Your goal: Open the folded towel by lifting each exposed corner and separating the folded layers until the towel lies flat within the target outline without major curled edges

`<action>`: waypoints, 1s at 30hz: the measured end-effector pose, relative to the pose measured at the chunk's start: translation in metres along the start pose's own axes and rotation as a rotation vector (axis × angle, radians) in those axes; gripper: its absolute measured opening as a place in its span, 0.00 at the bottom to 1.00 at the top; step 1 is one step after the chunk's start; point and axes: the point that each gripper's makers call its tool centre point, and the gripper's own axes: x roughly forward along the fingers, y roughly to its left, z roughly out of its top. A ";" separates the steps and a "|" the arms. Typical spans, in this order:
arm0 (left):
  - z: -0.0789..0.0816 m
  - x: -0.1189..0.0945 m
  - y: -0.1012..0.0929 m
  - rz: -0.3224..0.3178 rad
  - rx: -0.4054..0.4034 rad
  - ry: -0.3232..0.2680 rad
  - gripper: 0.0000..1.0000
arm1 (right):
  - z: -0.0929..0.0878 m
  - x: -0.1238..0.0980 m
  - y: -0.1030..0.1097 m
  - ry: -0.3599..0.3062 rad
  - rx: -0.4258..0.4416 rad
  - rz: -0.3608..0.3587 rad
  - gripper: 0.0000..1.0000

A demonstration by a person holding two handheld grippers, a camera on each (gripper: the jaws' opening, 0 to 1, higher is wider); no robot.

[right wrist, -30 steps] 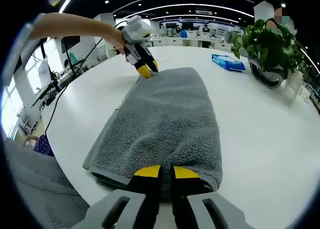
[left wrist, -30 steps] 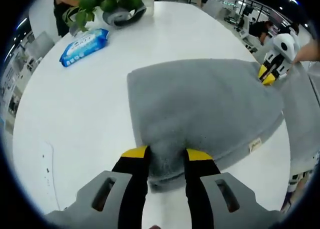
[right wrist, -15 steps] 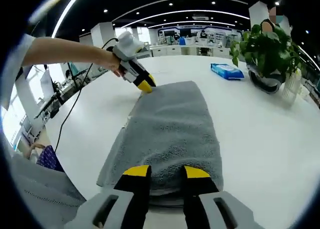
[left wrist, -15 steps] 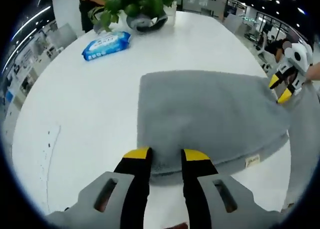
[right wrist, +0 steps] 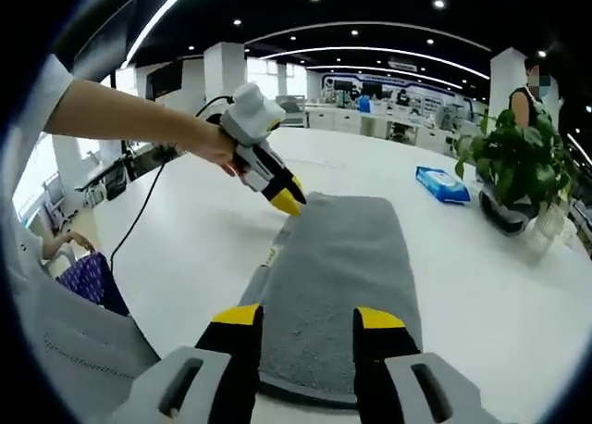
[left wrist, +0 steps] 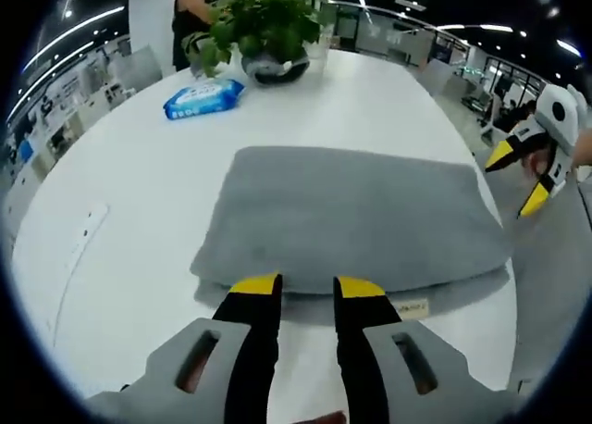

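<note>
Both grippers are lifted off the folded grey towel (left wrist: 351,220); left gripper (left wrist: 308,286) and right gripper (right wrist: 309,317) are seen spread, holding nothing.

No text, number or brand could be read. The towel (left wrist: 361,211) carried a small pale tag (left wrist: 413,307) at its near edge; its print was too small to make out. The blue pack (left wrist: 204,98) showed white markings, blurred and illegible in both views.
</note>
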 end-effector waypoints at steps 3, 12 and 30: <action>-0.005 -0.003 -0.019 -0.003 -0.001 -0.016 0.21 | -0.009 0.007 0.011 0.031 -0.028 0.027 0.39; -0.025 -0.008 -0.057 -0.011 -0.029 -0.017 0.22 | -0.031 0.023 0.040 0.120 -0.079 0.120 0.40; -0.040 0.001 -0.136 -0.048 -0.051 -0.049 0.21 | -0.066 0.024 0.047 0.243 -0.179 0.176 0.32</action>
